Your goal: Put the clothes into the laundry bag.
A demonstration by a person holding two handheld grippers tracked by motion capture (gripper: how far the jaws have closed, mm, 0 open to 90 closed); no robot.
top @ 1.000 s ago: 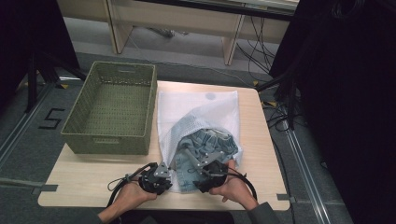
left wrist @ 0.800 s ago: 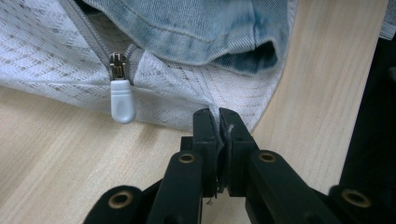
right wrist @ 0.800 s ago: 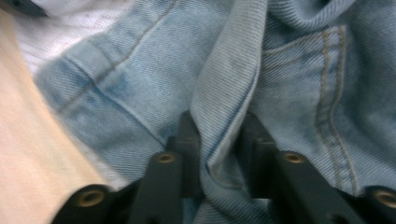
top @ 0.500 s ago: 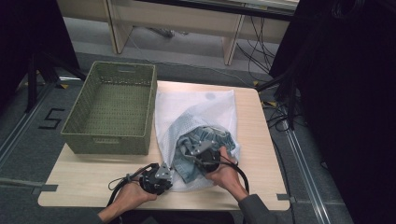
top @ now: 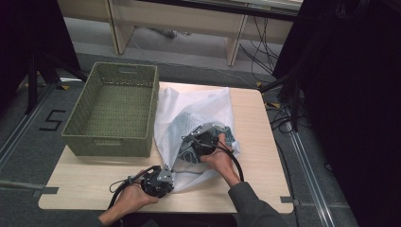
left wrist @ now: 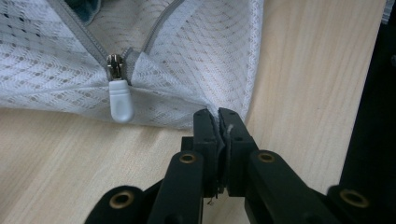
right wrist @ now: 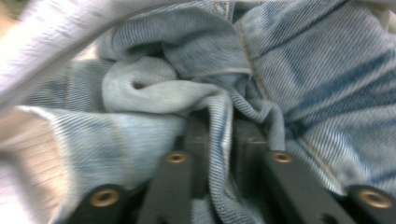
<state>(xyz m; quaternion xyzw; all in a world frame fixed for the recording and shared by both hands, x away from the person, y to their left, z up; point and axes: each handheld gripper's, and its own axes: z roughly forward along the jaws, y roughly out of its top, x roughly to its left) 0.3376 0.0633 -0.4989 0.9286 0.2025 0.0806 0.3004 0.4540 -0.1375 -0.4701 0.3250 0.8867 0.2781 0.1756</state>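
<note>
Left gripper (left wrist: 219, 116) pinches mesh bag (left wrist: 196, 56) edge; right gripper (right wrist: 219, 121), jaws just reopening, seemingly clamps jeans (right wrist: 299, 70); no lettering legible.

The high view is dim, with dark corners at 10 and 3 o'clock. The left gripper view is sharp and evenly lit. The right gripper view is blurred.

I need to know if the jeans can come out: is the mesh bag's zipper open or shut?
Open. In the left gripper view the zipper pull sits at the end, its two tracks spreading apart beyond it, and denim shows inside the mesh bag.
</note>
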